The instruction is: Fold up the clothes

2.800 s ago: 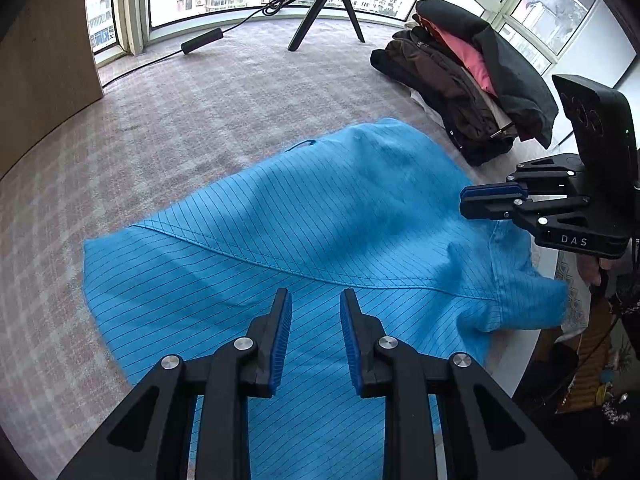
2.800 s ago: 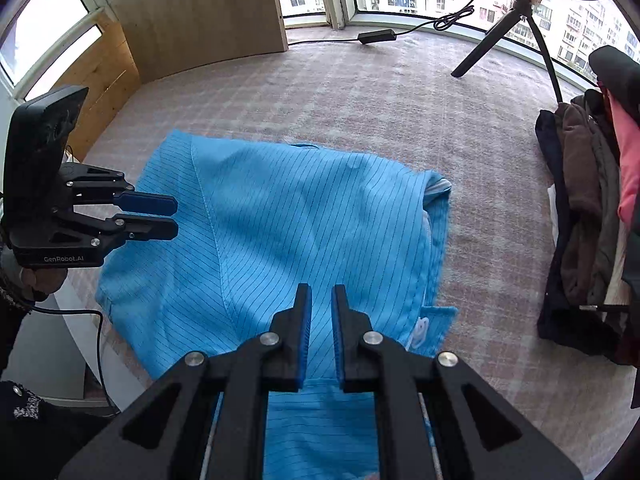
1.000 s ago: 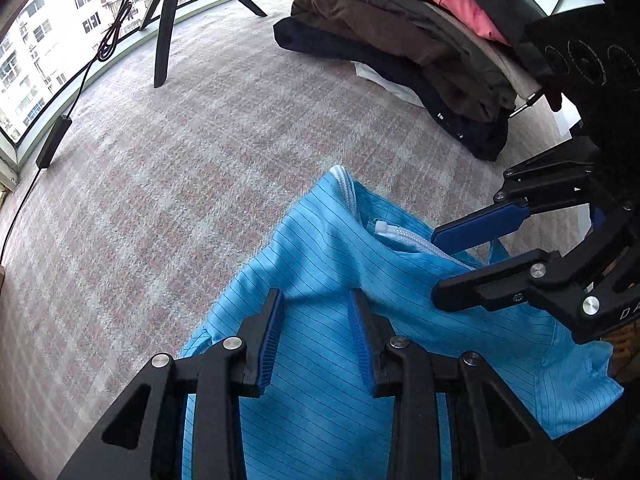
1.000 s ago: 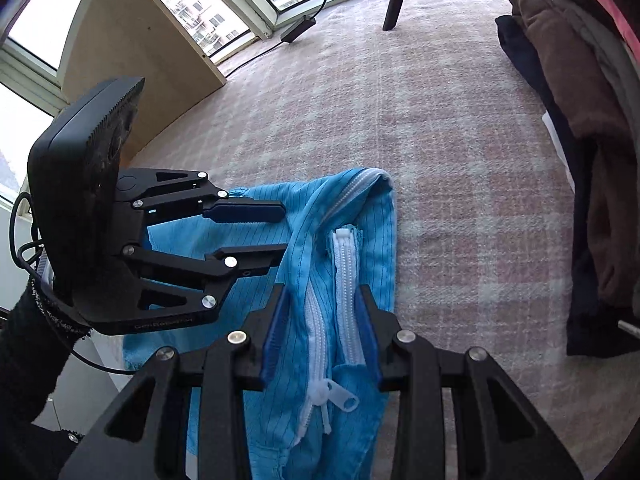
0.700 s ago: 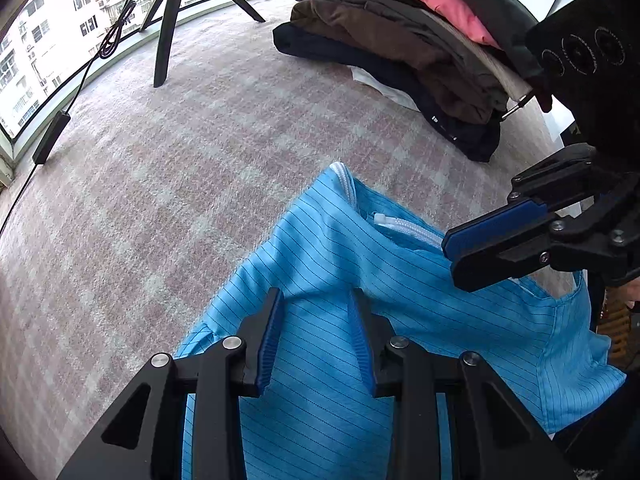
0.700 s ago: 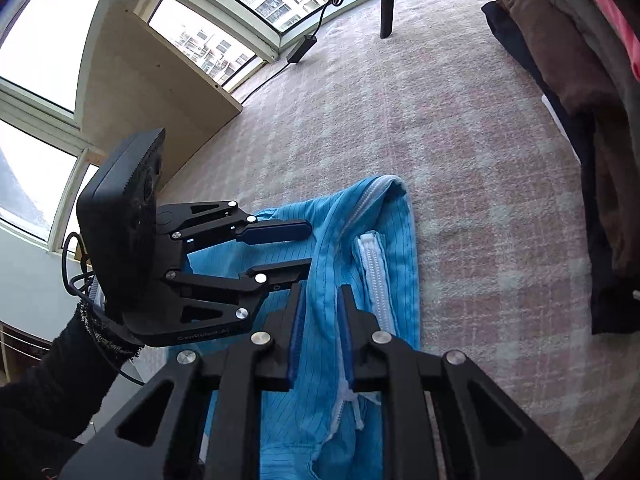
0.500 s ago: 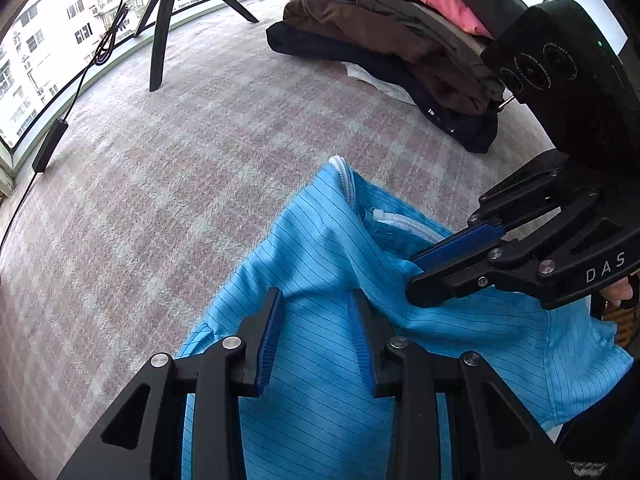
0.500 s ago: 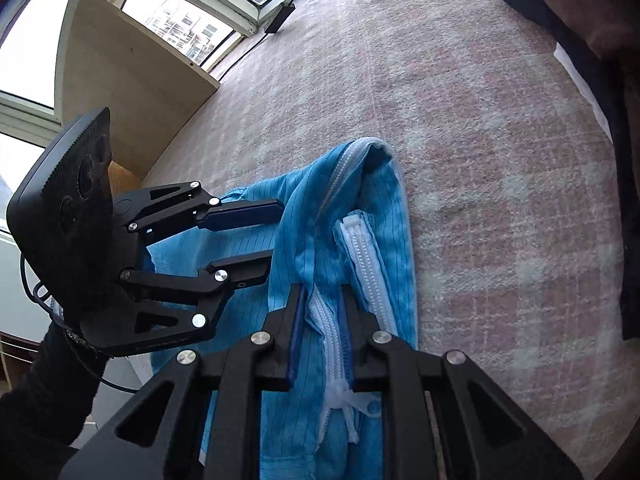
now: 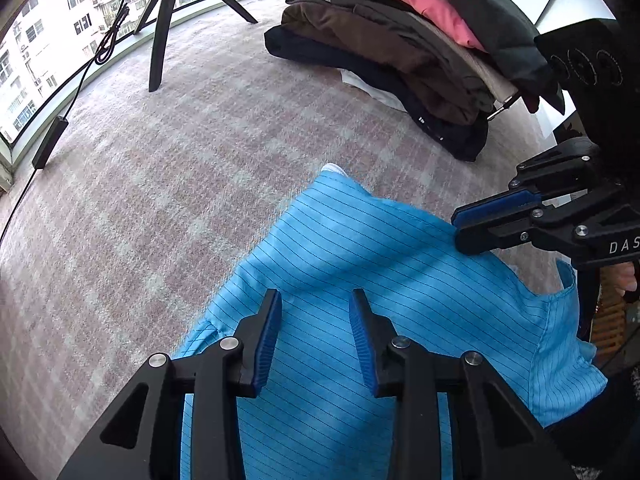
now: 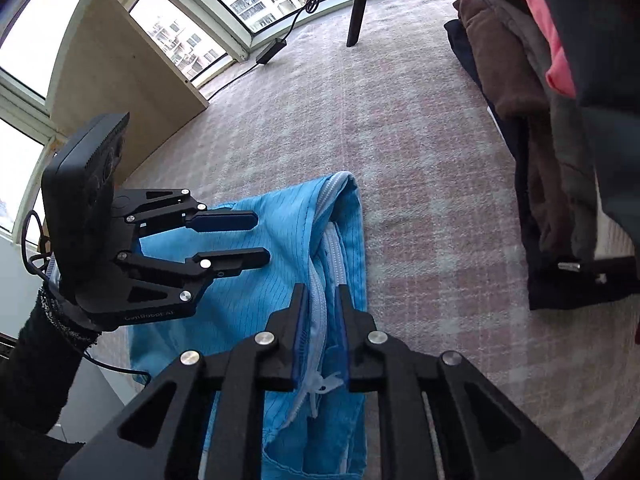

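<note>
The blue garment point(image 9: 360, 264) lies folded on the plaid cloth point(image 9: 168, 184), filling the lower middle of the left wrist view; its far corner, with a white tip, points toward 12 o'clock. In the right wrist view the garment point(image 10: 276, 240) shows its white zipper point(image 10: 320, 300) running down the folded edge, with the pull near 6 o'clock.

The left gripper point(image 9: 315, 336) hangs over the fabric with its blue pads spread apart, nothing between them; seen from the right wrist, the left gripper point(image 10: 256, 238) sits at 9 o'clock, fingers parted above the cloth.

The right gripper point(image 10: 322, 316) straddles the zipper edge, jaws narrowly parted on either side of it; whether they bite the fabric cannot be told. From the left wrist it appears at 3 o'clock, the right gripper point(image 9: 460, 226) with its tips at the garment's edge.

A pile of dark clothes point(image 9: 400, 52) with a pink layer sits at 1 o'clock, apart from the garment. A tripod point(image 9: 168, 12) stands at 11 o'clock by the window, a cable point(image 9: 52, 136) trailing to 9 o'clock. A wooden panel point(image 10: 120, 92) leans at 10 o'clock in the right view.
</note>
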